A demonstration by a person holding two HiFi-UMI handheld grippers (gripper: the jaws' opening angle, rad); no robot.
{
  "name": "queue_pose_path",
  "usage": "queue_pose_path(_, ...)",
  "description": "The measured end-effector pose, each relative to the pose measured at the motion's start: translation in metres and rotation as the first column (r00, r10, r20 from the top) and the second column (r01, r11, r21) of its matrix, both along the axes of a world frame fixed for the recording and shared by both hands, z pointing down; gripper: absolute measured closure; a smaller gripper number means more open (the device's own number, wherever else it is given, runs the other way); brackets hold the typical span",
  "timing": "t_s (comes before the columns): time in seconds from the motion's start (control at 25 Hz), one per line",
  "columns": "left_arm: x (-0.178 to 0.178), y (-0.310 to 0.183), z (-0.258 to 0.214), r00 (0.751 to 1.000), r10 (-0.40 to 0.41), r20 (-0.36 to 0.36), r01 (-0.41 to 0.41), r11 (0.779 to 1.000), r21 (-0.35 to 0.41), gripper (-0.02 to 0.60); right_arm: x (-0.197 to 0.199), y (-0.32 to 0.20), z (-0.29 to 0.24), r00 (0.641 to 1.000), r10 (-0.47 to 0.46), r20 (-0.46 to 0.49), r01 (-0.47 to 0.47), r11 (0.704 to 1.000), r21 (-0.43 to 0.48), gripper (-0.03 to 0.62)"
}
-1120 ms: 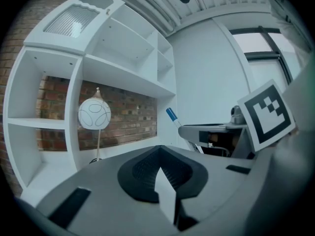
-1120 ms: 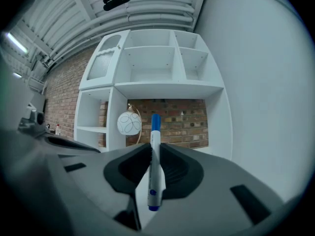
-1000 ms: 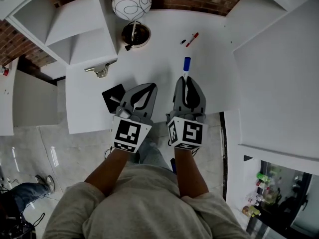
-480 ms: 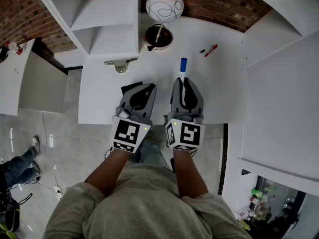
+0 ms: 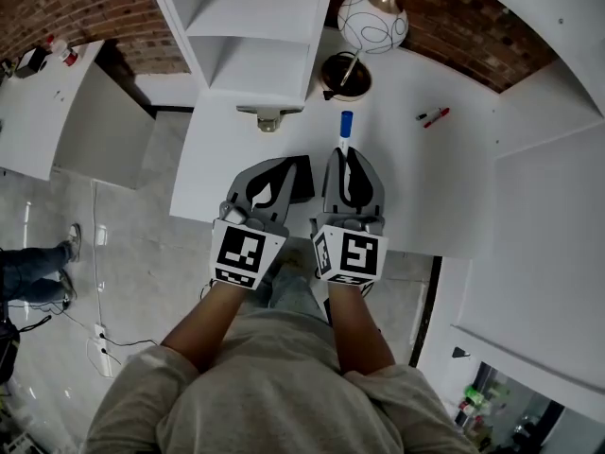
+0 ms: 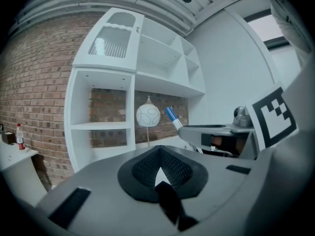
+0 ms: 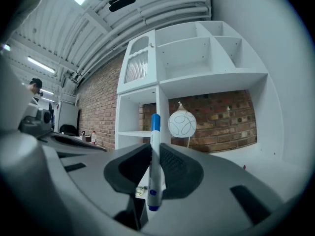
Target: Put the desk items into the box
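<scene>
Jaws of the right gripper [image 5: 347,152] are clamping a blue-capped marker [image 5: 346,127] over the bench [image 5: 430,183]; left gripper [image 5: 283,165] jaws are touching together, holding nothing.

Reads as a mock office nook set up inside a big industrial hall. At the far side, a white desk [image 5: 219,168] backed by a white shelf unit [image 5: 255,64] of open cubbies, against a bare brick wall [image 5: 85,8]. On the desk, a globe lamp [image 5: 372,21] and loose markers [image 5: 437,116]. Overhead, a ribbed metal ceiling [image 7: 88,33] with strip lights [image 7: 42,63]. To the near left, grey hard floor [image 5: 142,253] with trailing cables [image 5: 102,334], plus another person's legs [image 5: 28,270].
</scene>
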State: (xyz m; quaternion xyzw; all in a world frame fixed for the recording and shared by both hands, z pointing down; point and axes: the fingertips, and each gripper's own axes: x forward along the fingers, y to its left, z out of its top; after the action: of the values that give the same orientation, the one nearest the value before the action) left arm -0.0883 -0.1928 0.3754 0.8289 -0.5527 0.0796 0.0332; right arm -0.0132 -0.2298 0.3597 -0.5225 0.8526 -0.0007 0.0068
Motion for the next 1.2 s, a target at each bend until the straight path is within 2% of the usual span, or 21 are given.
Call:
queue_pose_path(0.32,-0.03,0.005,0.006,0.997,-0.081,0.009,0.082,0.997,-0.016,0.577,-0.037,-0.002,0.007,0.996,-0.094,-0.002,0.094,0.996,0.0,0.519)
queue_pose_path(0.8,-0.055,0.012,0.031,0.989,-0.146,0.024,0.147,0.986,-0.073,0.577,-0.079,-0.003,0.075,0.971,-0.218,-0.097,0.209,0.974,-0.089,0.519)
queue_pose_path(1.04,-0.051,0.015,0.038,0.988,-0.154,0.017,0.155,0.984,-0.089,0.577,-0.093,0.007,0.085,0.924,-0.319,-0.209,0.305,0.947,-0.096,0.517)
queue_pose_path(1.2,-0.047,0.017,0.038,0.988,-0.154,0.015,0.155,0.984,-0.092,0.577,-0.093,0.01,0.103,0.892,-0.358,-0.277,0.31,0.929,-0.205,0.517)
